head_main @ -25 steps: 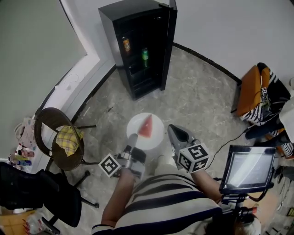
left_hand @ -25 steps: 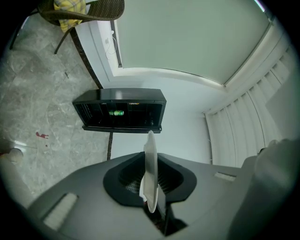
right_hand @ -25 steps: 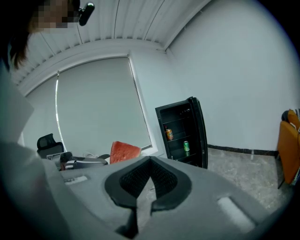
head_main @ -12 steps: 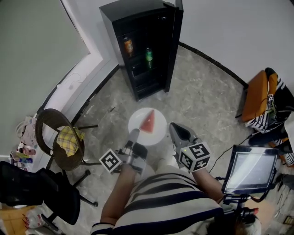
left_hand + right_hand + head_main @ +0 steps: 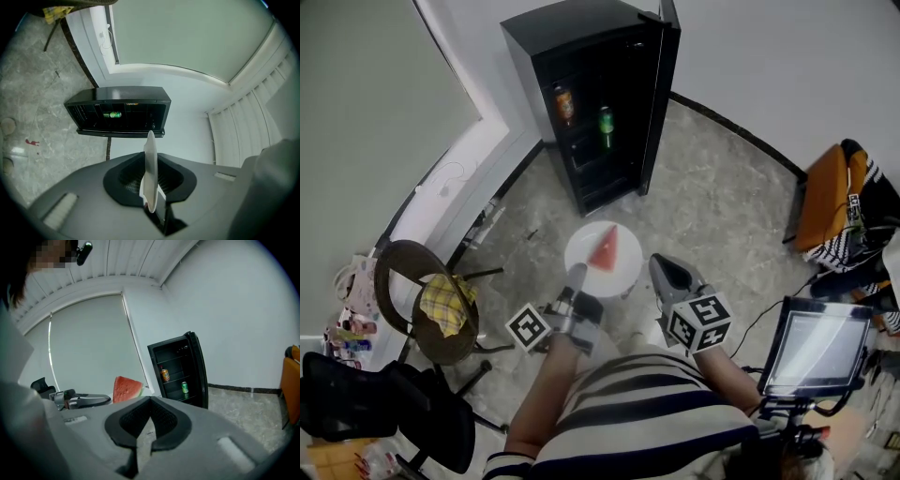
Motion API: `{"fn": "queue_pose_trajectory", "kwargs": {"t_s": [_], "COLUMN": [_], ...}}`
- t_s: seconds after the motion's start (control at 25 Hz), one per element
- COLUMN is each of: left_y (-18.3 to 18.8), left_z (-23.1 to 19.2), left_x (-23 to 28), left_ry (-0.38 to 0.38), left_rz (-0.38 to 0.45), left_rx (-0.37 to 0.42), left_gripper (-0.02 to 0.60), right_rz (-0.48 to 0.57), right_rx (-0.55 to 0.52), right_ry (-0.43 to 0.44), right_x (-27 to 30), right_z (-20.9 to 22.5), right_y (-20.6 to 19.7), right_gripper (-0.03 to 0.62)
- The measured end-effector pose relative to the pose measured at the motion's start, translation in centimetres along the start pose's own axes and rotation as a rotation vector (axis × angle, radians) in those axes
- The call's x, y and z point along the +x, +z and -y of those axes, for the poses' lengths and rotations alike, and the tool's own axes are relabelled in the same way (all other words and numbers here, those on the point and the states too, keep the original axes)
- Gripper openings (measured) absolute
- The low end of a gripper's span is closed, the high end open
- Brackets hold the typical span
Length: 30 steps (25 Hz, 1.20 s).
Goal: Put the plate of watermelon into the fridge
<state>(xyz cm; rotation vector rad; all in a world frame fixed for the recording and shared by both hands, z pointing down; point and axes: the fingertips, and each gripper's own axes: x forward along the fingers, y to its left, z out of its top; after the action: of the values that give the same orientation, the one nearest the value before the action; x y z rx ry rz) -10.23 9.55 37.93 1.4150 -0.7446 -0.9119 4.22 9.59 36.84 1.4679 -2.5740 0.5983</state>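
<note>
One plate (image 5: 624,271), one watermelon slice (image 5: 603,249), two cans (image 5: 565,103) in fridge (image 5: 567,23)

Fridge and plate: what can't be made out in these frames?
Fridge, head view: shelves below the orange can and green can are too dark; can labels too small.
Plate, left gripper view: edge-on, so it hides nearly all of the watermelon.
Plate's near rim, head view: covered by the left gripper.
Right gripper view: the right gripper body hides most of the plate.
</note>
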Motion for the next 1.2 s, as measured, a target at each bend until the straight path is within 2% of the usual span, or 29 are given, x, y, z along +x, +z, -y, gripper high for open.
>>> {"fn": "queue_pose_trajectory", "kwargs": {"t_s": [0.76,1.2], "left_y": [5.6,7.0], "left_z": [-1.1,-2.4], "left_x": [7.9,9.8], "left_ry": [0.017,0.027], "left_rz": [-0.183,-0.228], "left_rx": [-0.001,-0.017], "left_gripper": [0.035,0.035], "right_rz": [0.055,0.064], "right_rx": [0.033,0.026], "right_ry": [-0.136,-0.204], "right_x": [7.8,9.5], "right_z": [0.8,1.1], "right_y": [2.3,2.6], "right_gripper": [-0.002,-0.001]}}
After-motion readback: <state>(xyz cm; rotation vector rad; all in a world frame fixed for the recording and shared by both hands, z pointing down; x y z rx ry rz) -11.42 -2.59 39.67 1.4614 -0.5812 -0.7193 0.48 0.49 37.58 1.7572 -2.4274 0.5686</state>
